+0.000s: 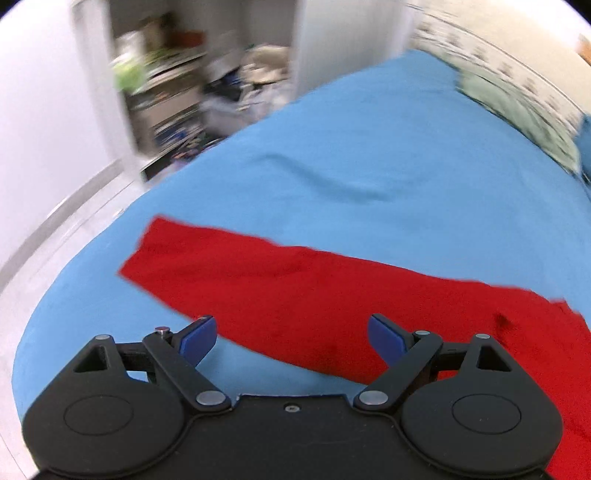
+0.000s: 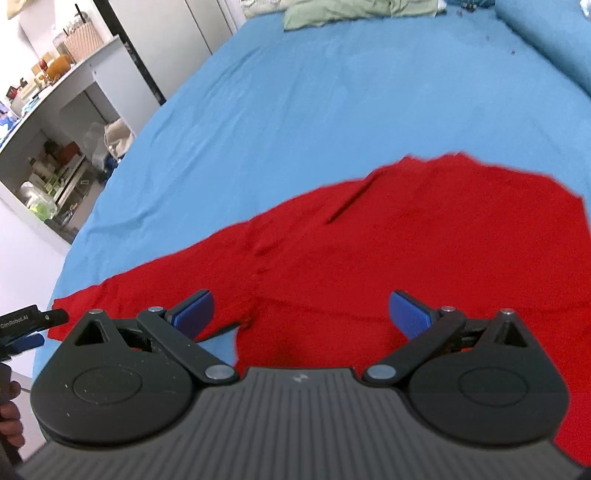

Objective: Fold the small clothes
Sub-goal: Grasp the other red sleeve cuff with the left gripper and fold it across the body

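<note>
A red long-sleeved garment lies spread flat on the blue bed sheet. Its left sleeve stretches out to the left. My left gripper is open and empty, just above the sleeve's lower edge. My right gripper is open and empty, above the garment near the armpit, where sleeve meets body. The left gripper's tip also shows at the far left of the right wrist view, by the sleeve cuff.
Green folded cloth lies at the far end of the bed. A white shelf unit with clutter stands left of the bed. A blue pillow sits at far right. The bed's left edge drops to the floor.
</note>
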### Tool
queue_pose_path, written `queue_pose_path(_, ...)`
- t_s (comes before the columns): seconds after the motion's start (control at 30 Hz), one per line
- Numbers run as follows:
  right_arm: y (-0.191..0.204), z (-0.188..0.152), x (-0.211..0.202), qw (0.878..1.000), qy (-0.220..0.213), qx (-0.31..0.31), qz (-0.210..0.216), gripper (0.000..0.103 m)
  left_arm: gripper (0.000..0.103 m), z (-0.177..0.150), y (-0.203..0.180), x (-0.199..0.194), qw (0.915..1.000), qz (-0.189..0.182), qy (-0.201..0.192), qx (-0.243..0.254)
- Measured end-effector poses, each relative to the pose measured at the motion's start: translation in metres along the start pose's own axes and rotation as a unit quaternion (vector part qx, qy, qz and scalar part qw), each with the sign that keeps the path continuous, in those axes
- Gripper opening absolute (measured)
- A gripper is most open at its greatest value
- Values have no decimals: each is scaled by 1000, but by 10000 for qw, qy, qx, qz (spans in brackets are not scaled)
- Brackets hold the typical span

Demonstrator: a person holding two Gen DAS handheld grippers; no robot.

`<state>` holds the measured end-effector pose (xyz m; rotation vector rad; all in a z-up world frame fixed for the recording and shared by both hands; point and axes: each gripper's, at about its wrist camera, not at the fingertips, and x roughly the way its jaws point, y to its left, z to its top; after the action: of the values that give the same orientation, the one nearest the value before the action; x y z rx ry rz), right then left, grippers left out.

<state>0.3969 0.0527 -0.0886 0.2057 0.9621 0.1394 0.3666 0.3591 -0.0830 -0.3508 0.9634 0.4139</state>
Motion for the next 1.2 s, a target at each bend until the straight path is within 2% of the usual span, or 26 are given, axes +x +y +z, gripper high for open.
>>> queue_pose_path(0.17, 24, -13, 23, 9999, 120, -7, 30, 103, 81, 6, 63, 33, 9960, -41, 15, -888)
queue_pose_path(0.3, 35, -21, 30, 9998, 143, -152, -21, 103, 64, 4, 85, 55, 9914, -173, -43, -1300)
queue_pose_path(0.4, 35, -24, 29, 9997, 110, -220, -35, 103, 59, 2, 91, 68, 9891, -129, -116, -1460)
queue_pose_path(0.57, 28, -25, 29, 9998, 84, -190, -15, 103, 57, -3, 81, 64, 9878, 119, -288, -1523)
queue_pose_path(0.63, 23, -26, 31, 9999, 102, -108, 18, 103, 47, -5, 78, 63, 9871, 310, -326, -1535)
queue_pose_path(0.83, 6, -24, 30, 9999, 78, 40, 117, 103, 47, -14, 76, 54, 9808, 541, -297, -1852)
queue_pose_path(1.1, -11, -23, 33, 9998, 46, 135, 125, 103, 45, 1, 71, 78, 9843, 693, -476, -1553)
queue_pose_path(1.17, -13, -25, 36, 9998, 53, 158, 134, 103, 34, 2, 67, 80, 9844, 806, -563, -1459)
queue_pose_path(1.2, -14, -26, 37, 9997, 58, 180, 141, 103, 16, 2, 64, 80, 9846, 862, -598, -1395)
